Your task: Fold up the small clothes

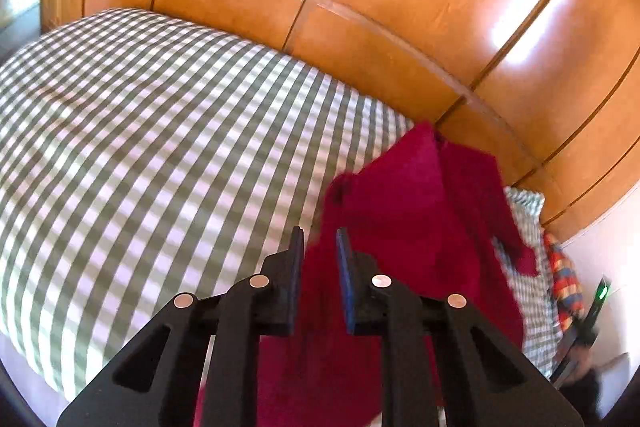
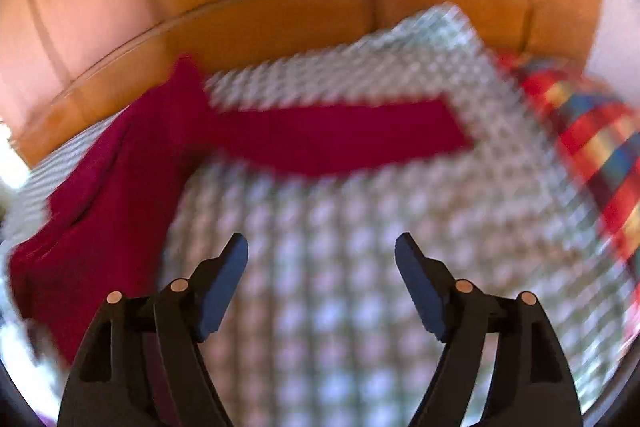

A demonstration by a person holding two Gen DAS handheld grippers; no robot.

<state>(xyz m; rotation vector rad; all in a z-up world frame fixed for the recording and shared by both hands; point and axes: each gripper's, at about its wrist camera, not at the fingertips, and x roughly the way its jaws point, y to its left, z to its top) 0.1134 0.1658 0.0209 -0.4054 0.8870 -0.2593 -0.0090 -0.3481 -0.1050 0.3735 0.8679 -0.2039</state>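
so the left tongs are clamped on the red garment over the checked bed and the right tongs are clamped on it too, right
Not quite. The right tongs are open with nothing between them; the right wrist view shows only the checked bed in the gap. The rest holds: the left tongs are closed on the red garment over the bed.

Checked bedspread (image 1: 140, 131) — wooden wardrobe (image 1: 400, 7)

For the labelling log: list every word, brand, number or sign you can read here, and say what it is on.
None can be read.
Red garment: no print or tag shows.
Checked bedcover: pattern only.
Striped cloth: colour bands only, blurred.
Wooden wardrobe: bare panels.
Green light on a dark device: no lettering visible.
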